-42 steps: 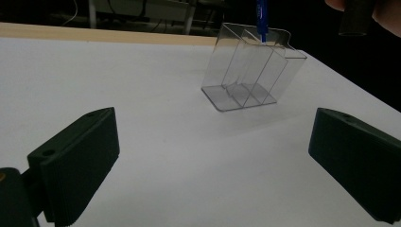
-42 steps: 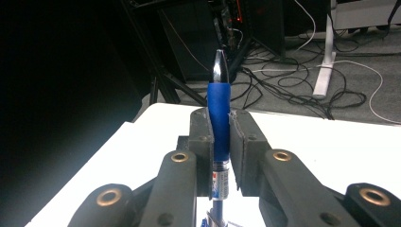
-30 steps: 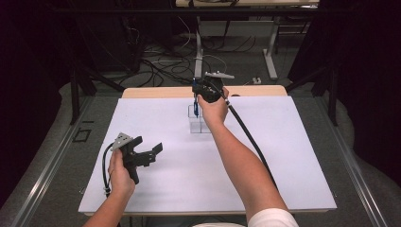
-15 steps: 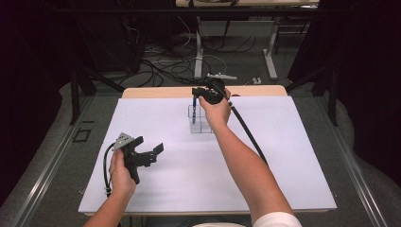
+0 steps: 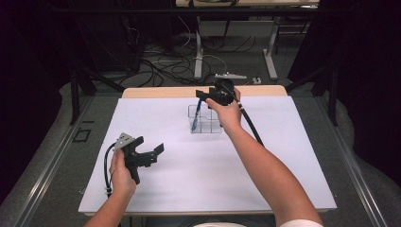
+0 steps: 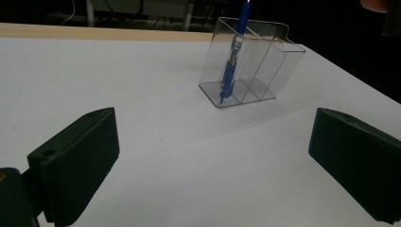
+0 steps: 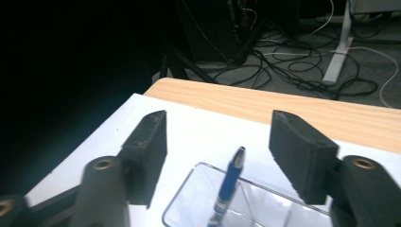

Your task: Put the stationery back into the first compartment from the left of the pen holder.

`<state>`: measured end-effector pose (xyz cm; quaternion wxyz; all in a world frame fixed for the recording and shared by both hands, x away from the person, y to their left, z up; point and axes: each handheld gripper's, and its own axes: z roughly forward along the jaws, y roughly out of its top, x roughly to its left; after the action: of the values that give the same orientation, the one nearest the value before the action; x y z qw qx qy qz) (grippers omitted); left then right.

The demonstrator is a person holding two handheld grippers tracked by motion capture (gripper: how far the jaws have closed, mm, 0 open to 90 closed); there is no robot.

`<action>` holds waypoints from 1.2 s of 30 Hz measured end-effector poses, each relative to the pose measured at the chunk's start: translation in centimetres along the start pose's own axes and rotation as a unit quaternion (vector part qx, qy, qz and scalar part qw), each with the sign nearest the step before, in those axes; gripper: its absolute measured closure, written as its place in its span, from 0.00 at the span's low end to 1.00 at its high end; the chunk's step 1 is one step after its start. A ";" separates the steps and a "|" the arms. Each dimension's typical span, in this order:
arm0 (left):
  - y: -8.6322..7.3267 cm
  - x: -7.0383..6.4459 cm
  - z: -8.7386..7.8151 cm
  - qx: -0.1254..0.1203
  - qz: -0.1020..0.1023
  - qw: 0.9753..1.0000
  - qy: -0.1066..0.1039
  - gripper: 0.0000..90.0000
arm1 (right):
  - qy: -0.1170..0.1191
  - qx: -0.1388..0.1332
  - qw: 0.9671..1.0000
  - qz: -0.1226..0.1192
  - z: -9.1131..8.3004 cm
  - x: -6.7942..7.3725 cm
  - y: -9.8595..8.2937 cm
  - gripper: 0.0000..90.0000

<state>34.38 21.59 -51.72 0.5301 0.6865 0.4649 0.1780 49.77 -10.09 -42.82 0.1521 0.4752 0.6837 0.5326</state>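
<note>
white table [image 5: 283, 161], fingers [image 7: 302, 161] apart (empty)

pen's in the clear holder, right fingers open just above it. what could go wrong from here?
1. The blue pen leans tilted in the end compartment of the clear holder, its top between the open right gripper. Pulling away sideways could clip it and tip it out.
2. The holder looks light and stands free on the white table near its far edge; a bump might slide or topple it.
3. The left gripper is open and apart from the holder, so it can't steady it.
</note>
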 end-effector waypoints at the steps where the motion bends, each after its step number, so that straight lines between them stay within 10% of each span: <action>1: 0.0 0.0 0.0 0.000 0.000 1.000 0.000 0.03 | 0.001 -0.003 1.000 -0.004 -0.3 -0.1 0.0 0.38; 36: 0.0 0.1 -0.1 0.000 -0.002 1.000 0.008 0.03 | -0.015 0.026 0.999 -0.042 -11.2 -3.6 -7.2 0.00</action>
<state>34.37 21.77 -51.72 0.5269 0.6839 0.4705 0.1826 40.05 -19.43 -45.80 0.1721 0.4578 0.7141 0.5009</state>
